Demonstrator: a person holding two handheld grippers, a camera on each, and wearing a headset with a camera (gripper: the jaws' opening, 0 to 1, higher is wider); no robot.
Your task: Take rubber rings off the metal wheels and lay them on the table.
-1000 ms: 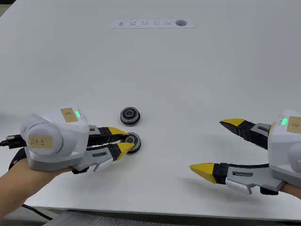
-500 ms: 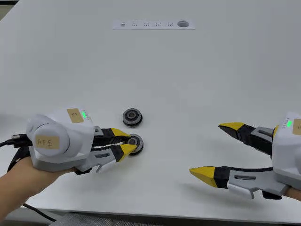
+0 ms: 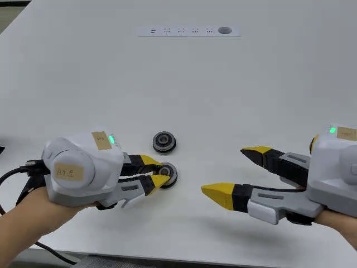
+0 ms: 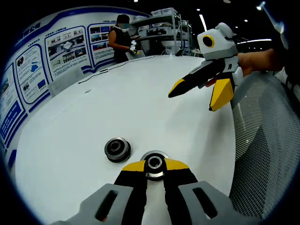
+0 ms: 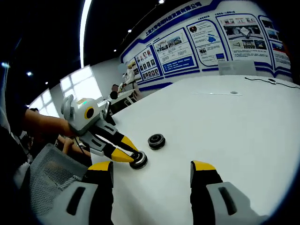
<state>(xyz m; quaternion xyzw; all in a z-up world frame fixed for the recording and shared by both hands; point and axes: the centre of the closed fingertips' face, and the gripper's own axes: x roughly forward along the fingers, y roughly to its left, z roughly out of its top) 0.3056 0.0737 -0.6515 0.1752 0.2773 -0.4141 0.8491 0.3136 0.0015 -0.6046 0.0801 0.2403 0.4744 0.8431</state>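
Two small metal wheels with black rubber rings lie on the white table (image 3: 251,89). The far wheel (image 3: 164,141) (image 4: 117,149) (image 5: 156,141) lies free. The near wheel (image 3: 169,174) (image 4: 154,165) (image 5: 139,161) sits between the yellow tips of my left gripper (image 3: 157,171) (image 4: 154,166) (image 5: 127,151), which is shut on it from the left. My right gripper (image 3: 230,171) (image 5: 151,166) (image 4: 197,91) hovers wide open to the right of the wheels, tips pointing left, nothing between its fingers.
A white power strip (image 3: 189,31) lies flat at the far side of the table. A black cable (image 3: 14,174) trails off the left gripper near the table's front-left edge. A mesh chair back (image 4: 262,140) stands off the table's near side.
My right gripper has moved left, closer to the wheels, still wide open. The left gripper stays closed on the near wheel. The head camera has shifted a little.
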